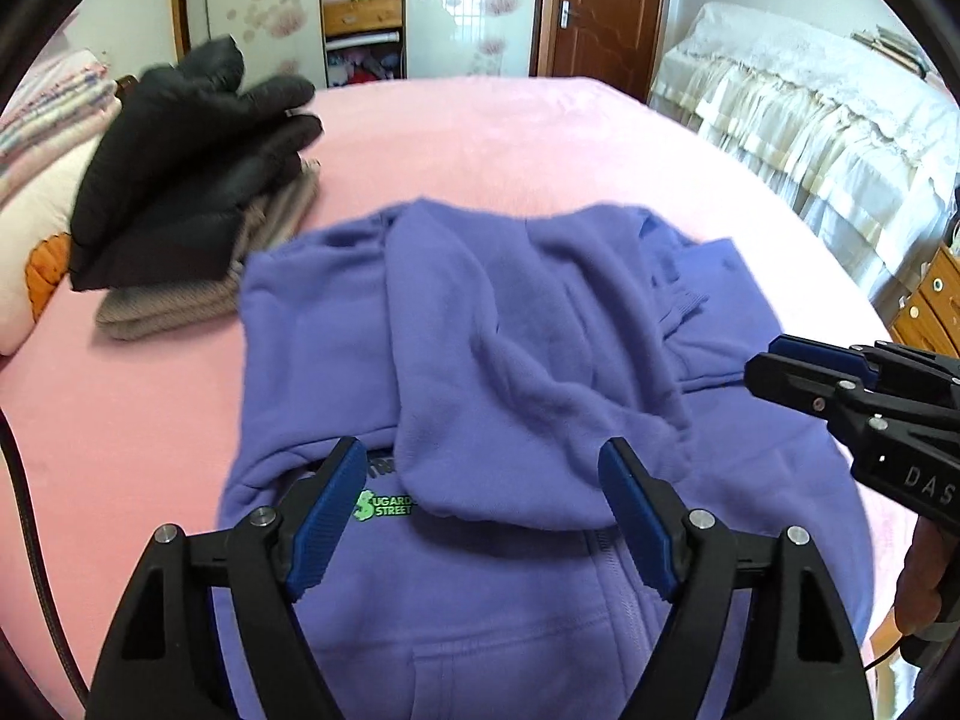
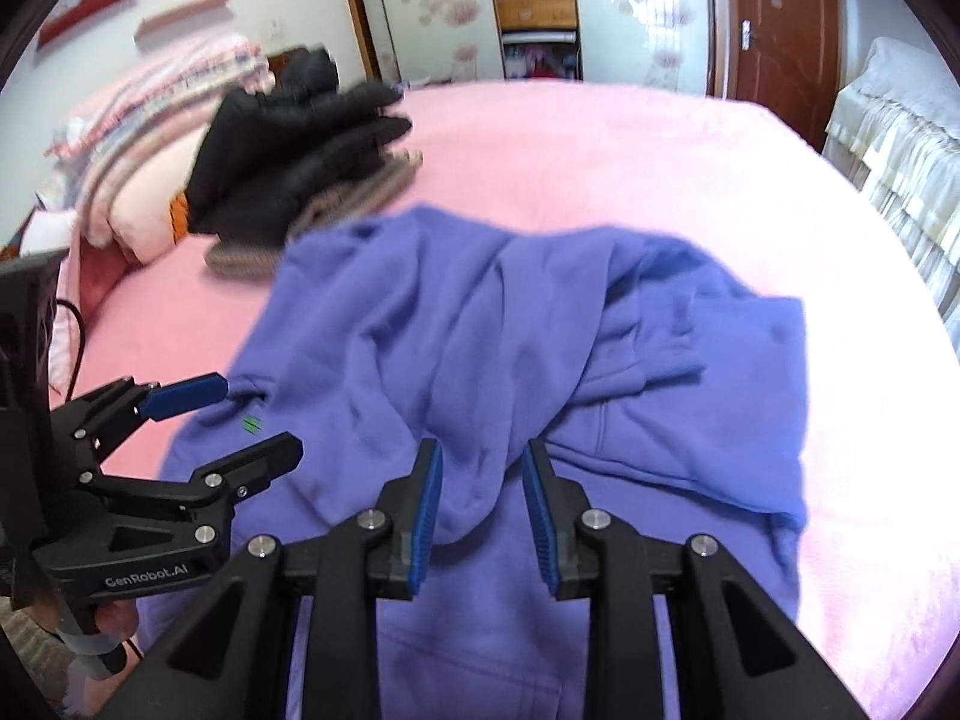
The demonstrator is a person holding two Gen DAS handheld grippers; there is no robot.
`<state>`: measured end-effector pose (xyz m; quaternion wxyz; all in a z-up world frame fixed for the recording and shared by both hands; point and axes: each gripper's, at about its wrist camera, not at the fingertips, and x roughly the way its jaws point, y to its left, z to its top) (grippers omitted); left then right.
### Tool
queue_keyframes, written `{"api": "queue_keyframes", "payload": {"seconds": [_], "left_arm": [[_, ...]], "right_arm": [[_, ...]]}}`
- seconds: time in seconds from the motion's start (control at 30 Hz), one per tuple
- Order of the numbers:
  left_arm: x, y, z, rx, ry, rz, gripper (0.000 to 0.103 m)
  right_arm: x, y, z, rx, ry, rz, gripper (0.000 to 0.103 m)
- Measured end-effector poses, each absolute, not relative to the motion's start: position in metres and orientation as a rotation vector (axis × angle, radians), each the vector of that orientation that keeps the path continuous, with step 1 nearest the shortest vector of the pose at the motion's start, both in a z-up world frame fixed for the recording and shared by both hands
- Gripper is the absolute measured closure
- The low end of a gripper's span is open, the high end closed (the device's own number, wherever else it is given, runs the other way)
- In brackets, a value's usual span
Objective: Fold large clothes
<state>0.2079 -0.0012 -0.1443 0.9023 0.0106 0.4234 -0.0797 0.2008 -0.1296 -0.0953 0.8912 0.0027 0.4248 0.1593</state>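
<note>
Here, nearest the cameras, the left gripper point(image 1: 483, 501) is hanging over the front of a purple zip-up hoodie point(image 1: 492, 360), its jaws spread wide with nothing caught between them; the blue pads are standing clear of the fabric on either side of the hood's edge. The right gripper point(image 2: 482, 495) is hovering just beside it, its jaws parted only narrowly, and a fold of the hood's cloth is lying in the gap below them; whether the pads are touching that cloth cannot be told, though they are not pinching it. Each gripper is showing in the other's view, coming in from the side, with part of a hand point(image 2: 114, 621) wrapping the handle of the left one.

The hoodie is lying spread on a pink bed cover point(image 1: 540, 138), front upward, with the zip and pouch pocket running toward the cameras. Its hood point(image 1: 516, 372) is lying flipped forward over the chest, partly covering a small green logo point(image 1: 384, 504). A sleeve with a ribbed cuff point(image 1: 684, 303) is lying folded across the right side of the body.

Farther back to the left, a folded black puffer jacket point(image 1: 186, 174) is sitting on top of a folded grey knit garment point(image 1: 180, 306), well apart from the hoodie. Behind them, folded pink striped bedding point(image 1: 54, 114) is piling up at the bed's edge. Beyond the bed, an open wardrobe shelf point(image 1: 363, 12) and a brown door point(image 1: 606, 12) are standing against the far wall.
</note>
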Motion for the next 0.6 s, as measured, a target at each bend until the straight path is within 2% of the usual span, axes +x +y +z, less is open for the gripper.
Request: {"api": "queue_keyframes", "payload": {"seconds": [0.1, 0.17, 0.3, 0.43, 0.6], "left_arm": [[0.193, 0.002, -0.121, 0.019, 0.835, -0.149, 0.023], [0.181, 0.004, -0.104, 0.021, 0.806, -0.133, 0.017], [0.158, 0.008, -0.076, 0.017, 0.758, -0.104, 0.015], [0.13, 0.017, -0.052, 0.022, 0.709, -0.055, 0.015], [0.089, 0.037, -0.037, 0.002, 0.651, -0.031, 0.013]], "right_arm": [[0.185, -0.135, -0.074, 0.025, 0.841, 0.322, 0.075], [0.173, -0.135, -0.06, 0.033, 0.811, 0.322, 0.075], [0.147, -0.136, -0.035, 0.032, 0.755, 0.314, 0.075], [0.115, -0.143, -0.013, 0.029, 0.688, 0.275, 0.051], [0.08, -0.151, 0.001, 0.014, 0.64, 0.254, 0.048]]}}
